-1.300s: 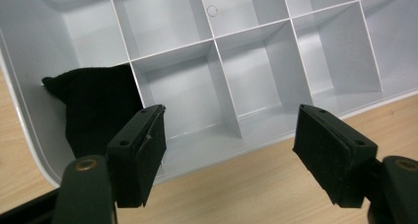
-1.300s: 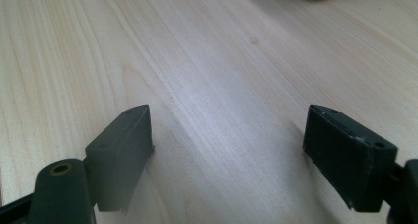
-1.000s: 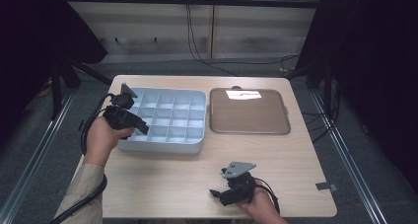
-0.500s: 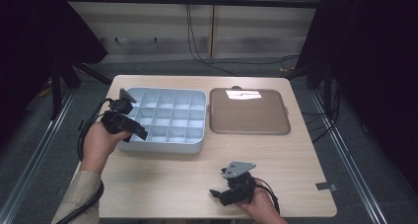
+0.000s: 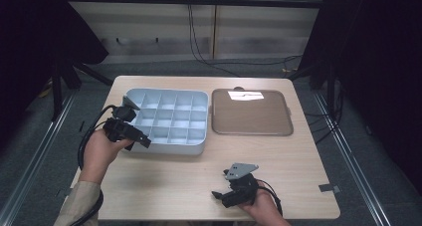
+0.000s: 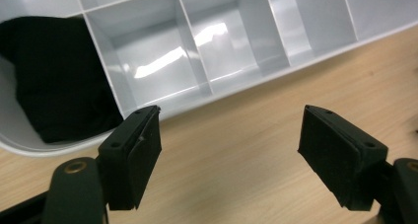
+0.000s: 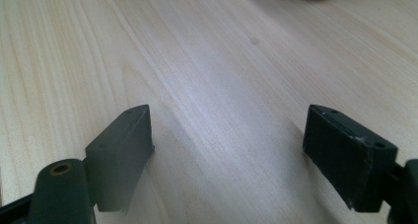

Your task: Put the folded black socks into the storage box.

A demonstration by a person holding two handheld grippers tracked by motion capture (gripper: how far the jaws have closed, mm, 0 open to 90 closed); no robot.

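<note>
Left gripper (image 5: 144,139) slid back off the tray (image 5: 169,120), jaws apart, empty; next it needs something to grab.

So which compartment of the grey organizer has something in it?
The corner compartment of the grey organizer, nearest the left tool: it holds a black item; the others visible look empty.

The high view looked forward and down over the whole pale wooden bench (image 5: 199,171). Both gripper views sat close above it; the left one shared the pale grey compartmented plastic tray (image 5: 171,116) (image 6: 236,41).
</note>
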